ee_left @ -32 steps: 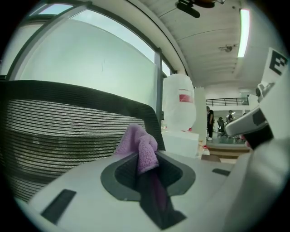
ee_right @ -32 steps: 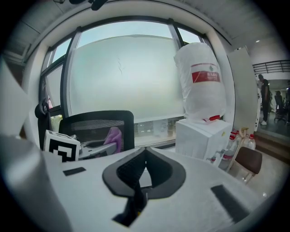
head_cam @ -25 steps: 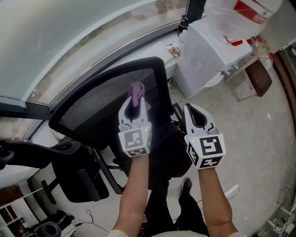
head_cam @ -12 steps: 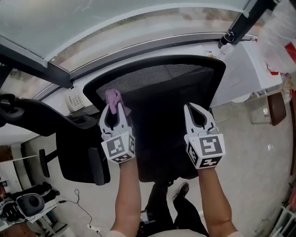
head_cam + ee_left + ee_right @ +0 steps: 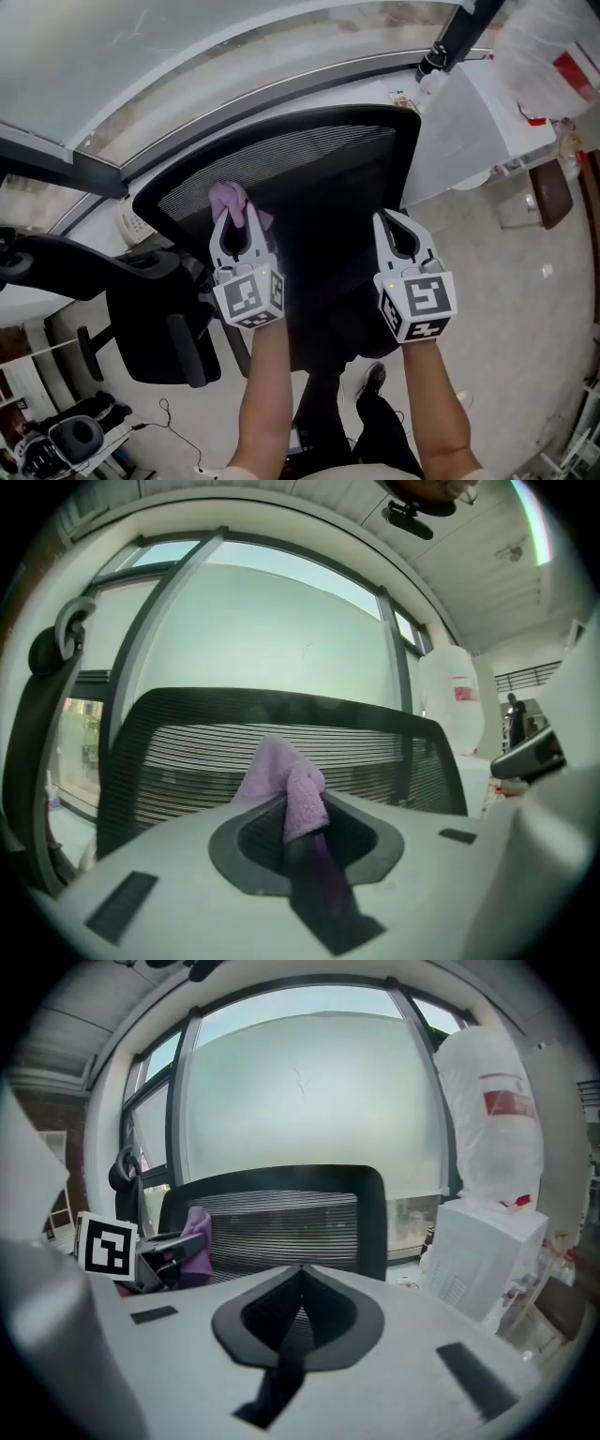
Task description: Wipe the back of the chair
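— So, what have I got?
— Your left gripper (image 5: pixel 236 220) pinches the purple cloth (image 5: pixel 228 197) at the mesh chair back (image 5: pixel 319 155), centre-left of frame. Your right gripper (image 5: pixel 400 225), lower right, is closed and empty.

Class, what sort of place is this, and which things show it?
Probably an office: a black mesh office chair, a second black swivel chair beside it, and a large frosted window behind.

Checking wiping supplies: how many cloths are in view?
1: a purple cloth clamped in the left claw, at the mesh chair back. The right claw holds none; others may be hidden.
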### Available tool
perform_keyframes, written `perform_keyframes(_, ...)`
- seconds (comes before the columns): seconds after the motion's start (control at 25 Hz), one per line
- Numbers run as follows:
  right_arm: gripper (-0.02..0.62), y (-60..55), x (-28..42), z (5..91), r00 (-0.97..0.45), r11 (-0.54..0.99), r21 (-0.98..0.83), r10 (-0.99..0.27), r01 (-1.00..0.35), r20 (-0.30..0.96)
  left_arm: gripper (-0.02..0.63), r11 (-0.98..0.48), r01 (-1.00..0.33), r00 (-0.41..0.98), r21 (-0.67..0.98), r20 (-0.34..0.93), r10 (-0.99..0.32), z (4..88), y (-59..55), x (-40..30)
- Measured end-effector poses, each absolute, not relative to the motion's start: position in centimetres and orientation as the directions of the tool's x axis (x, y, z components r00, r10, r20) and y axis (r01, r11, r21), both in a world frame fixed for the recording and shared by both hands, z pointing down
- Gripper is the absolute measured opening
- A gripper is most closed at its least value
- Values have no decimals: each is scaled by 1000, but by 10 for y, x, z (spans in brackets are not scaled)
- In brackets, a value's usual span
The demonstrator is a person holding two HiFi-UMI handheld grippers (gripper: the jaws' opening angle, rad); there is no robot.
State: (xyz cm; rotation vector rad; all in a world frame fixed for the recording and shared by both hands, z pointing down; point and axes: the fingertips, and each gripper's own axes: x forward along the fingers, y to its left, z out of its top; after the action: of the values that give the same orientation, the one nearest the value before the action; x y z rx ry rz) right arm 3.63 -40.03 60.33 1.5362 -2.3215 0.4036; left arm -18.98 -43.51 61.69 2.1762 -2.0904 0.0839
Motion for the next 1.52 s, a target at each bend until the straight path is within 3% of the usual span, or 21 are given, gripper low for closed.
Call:
perform_keyframes(0.28,-5,-380,140,612,-220,227,-38,-866,-973,449,86,-352,-932,361,82,141,-922,634,-464,1)
perform_keyframes(0.48,-5,-361,185,610,-164,169,-31,-873,-985,460,86,-428,-900,437,85,150,-887,637,-463,61)
perform_keyframes(1.0,-5,-361,159,567,-288,302,-35,-862,-953,418,86,-463,-886,449,-18,216,-867,611,-425,24)
perform_keyframes(1.52,-6,-286,109,424,-439,470,21,-837,-882,326,86,-376,-915,369,-149,75,-927,424,-291,-82)
